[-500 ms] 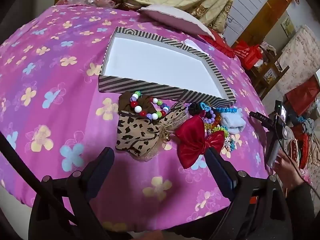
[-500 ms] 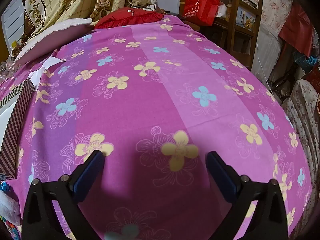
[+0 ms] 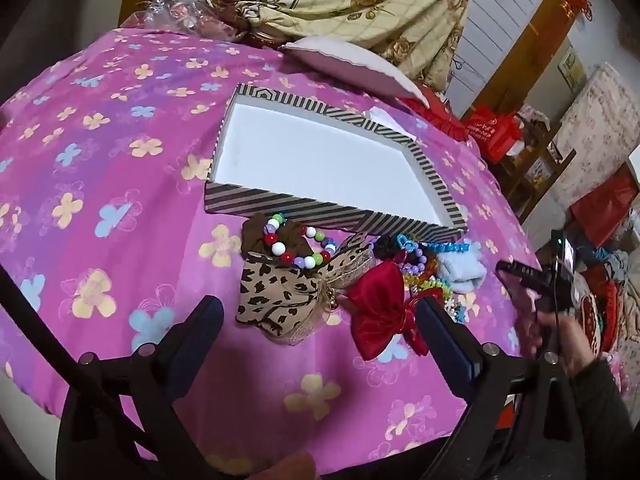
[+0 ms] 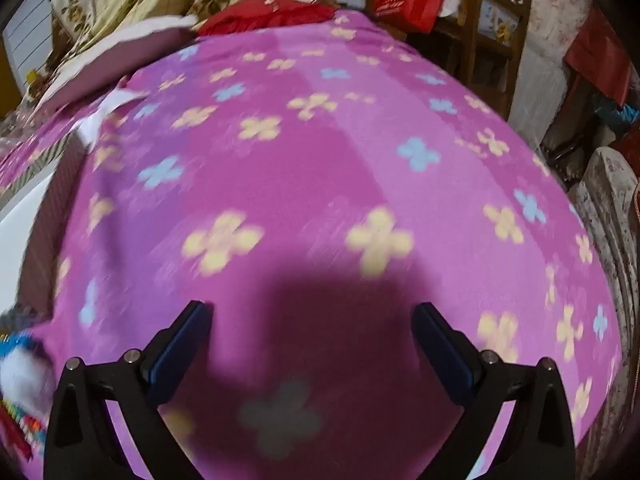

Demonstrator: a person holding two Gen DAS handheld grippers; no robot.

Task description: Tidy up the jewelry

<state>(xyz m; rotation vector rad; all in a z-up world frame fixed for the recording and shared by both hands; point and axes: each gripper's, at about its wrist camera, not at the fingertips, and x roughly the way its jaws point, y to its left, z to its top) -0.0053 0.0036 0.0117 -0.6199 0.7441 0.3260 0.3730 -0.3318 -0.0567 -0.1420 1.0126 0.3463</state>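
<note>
Your jewelry sits in a loose heap on the pink flower-printed cloth, right against the near wall of the shallow striped cardboard box with the white inside. At the heap's left, the bracelet of round white, red, green and purple beads lies on top of the leopard-print fabric bow and a brown fabric piece behind it. Just right of that, the shiny red satin bow touches the leopard bow's gold-trimmed end. Behind the red bow is a tangle of bright plastic bead strings with a blue heart-shaped piece, and the pale blue fluffy item lies at the heap's far right. The box holds nothing.

Your left gripper hovers low over the cloth with its fingers spread wide, empty; its right finger overlaps the red bow's edge in view, though you cannot tell contact. Your right gripper is likewise spread and empty above bare cloth, well right of the heap; that view is blurred, with the fluffy item at its lower left edge.

A white-edged pink cushion lies beyond the box.
</note>
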